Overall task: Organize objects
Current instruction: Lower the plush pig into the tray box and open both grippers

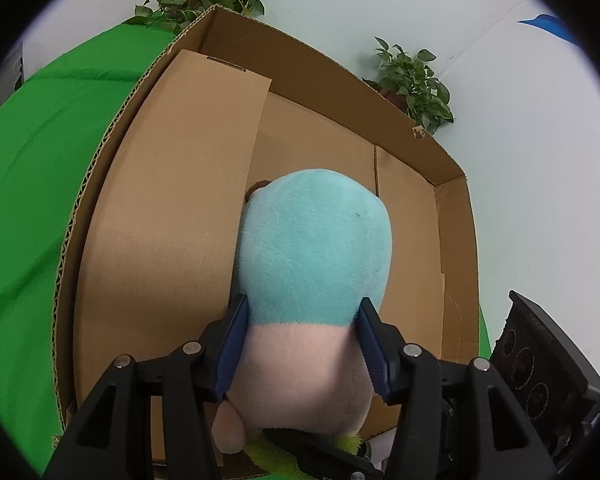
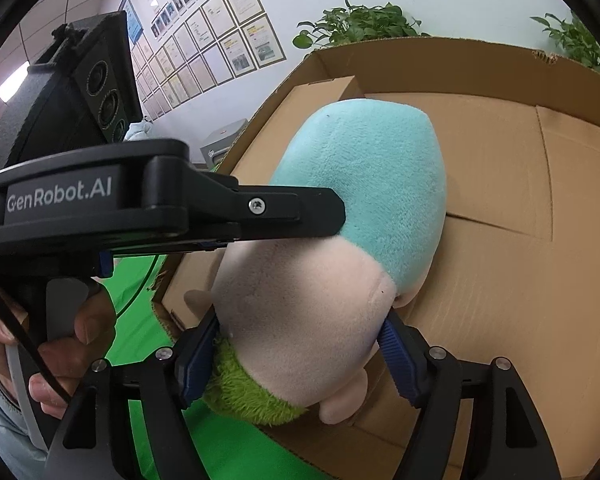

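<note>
Green cloth under cardboard box; potted plants against white wall.

The left wrist camera looks forward and down, very close, over the left claw into an open cardboard box. The right wrist camera views the same box and plush toy from the right.
</note>
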Demonstrator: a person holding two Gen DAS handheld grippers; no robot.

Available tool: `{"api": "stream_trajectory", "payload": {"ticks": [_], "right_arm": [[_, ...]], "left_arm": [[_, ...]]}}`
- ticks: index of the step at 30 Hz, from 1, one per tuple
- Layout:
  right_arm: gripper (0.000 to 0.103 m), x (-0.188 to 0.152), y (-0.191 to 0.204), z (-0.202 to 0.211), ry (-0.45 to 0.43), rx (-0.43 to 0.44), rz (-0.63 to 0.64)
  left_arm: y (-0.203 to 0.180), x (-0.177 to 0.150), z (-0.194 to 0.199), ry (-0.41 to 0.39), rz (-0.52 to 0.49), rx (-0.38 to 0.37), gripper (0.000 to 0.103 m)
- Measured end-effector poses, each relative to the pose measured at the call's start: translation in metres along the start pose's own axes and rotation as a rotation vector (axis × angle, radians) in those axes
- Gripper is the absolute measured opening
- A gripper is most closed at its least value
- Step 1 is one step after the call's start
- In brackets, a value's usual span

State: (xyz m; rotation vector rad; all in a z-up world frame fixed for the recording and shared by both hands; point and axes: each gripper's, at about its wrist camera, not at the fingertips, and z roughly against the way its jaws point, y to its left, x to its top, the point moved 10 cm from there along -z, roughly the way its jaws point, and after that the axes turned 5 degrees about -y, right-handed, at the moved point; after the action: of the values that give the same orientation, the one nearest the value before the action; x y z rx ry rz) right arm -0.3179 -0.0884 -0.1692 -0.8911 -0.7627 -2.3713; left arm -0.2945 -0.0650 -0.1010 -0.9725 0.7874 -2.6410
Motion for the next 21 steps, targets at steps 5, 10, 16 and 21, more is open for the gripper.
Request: {"api": "stream_trajectory", "payload": {"ticks": [5, 10, 16, 21], "right_arm": [[0.073, 0.004, 0.004, 0.000, 0.003, 0.004, -0.013], [0.075, 0.002, 0.001, 0.001, 0.001, 0.019, -0.033], [0.079, 0.004, 0.001, 0.002, 0.000, 0.027, -0.035], [0.085, 0.006, 0.002, 0.004, -0.012, 0.042, -0.064]], "left_arm": [[0.003, 0.000, 0.002, 0.004, 0.001, -0.003, 0.057], [0.002, 0.000, 0.006, 0.010, -0.026, -0.001, 0.060], [0.002, 0.017, 0.047, -0.103, -0.045, 0.026, 0.058], [0.008, 0.018, 0.054, -0.111, -0.086, 0.091, 0.058]]}}
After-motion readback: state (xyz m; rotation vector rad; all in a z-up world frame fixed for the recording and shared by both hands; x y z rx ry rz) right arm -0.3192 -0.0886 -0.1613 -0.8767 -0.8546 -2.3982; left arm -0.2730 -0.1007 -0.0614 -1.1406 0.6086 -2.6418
